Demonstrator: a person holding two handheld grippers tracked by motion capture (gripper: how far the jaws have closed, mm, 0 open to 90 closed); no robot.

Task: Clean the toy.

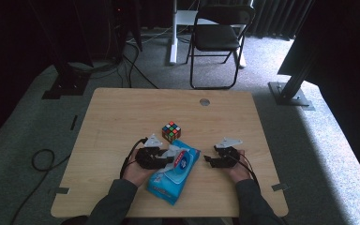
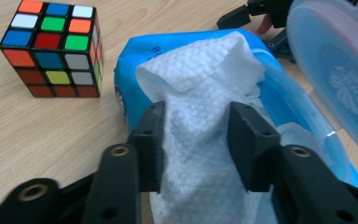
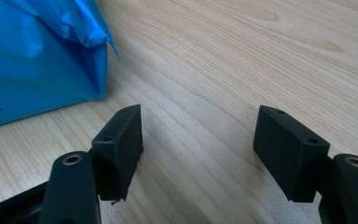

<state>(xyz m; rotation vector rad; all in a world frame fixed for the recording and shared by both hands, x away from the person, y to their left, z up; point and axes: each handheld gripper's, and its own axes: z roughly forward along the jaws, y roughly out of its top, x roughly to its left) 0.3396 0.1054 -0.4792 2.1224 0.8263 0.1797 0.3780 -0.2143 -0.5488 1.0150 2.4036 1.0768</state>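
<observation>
A: Where does the work stand, starting with the big things?

B: On the desk [image 1: 122, 117] lies the blue wipes pack [image 1: 173, 176], near the person's edge and between the two hands. Its round lid [image 2: 340, 74] is already flipped up, so the opening step looks done. A colour cube [image 1: 171, 131] sits just beyond the pack, apart from it and untouched.

A: And the wipe itself?

B: One white wipe [image 2: 205, 126] stands partly out of the pack's opening, its lower part still inside. I'd judge the pull is only beginning.

A: Who has hold of it?

B: The left hand-held gripper [image 2: 196, 144] has the wipe between its jaws, and both pads meet the cloth's sides, so I read it as clenched on the wipe. The right hand-held gripper [image 3: 198, 149] stands released over bare wood, just beside the pack's crimped end, gripping nothing.

A: What's left?

B: Probably drawing the wipe fully free, perhaps with the right steadying the pack.
</observation>
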